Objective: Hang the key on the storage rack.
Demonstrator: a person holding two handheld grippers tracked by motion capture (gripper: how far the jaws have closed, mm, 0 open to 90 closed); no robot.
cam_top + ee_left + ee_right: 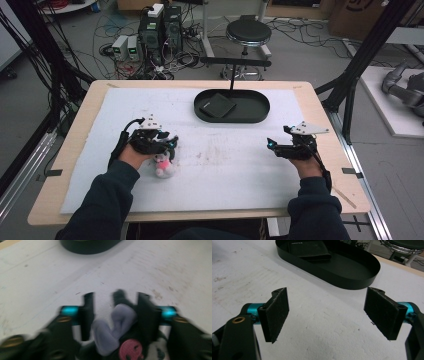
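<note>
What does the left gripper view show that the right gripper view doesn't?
Left gripper view: a small plush toy with grey ears and a pink patch, sitting between the left gripper pads, blurred; whether the pads press it is unclear.
Right gripper view: the right gripper with jaws wide open and nothing between them, a dark wallet lying in the tray, and a stool beyond the table.
Both: the black oval tray and the white mat.

High view overhead, facing forward-down; both claw views low, close; all share black tray (231,116).
</note>
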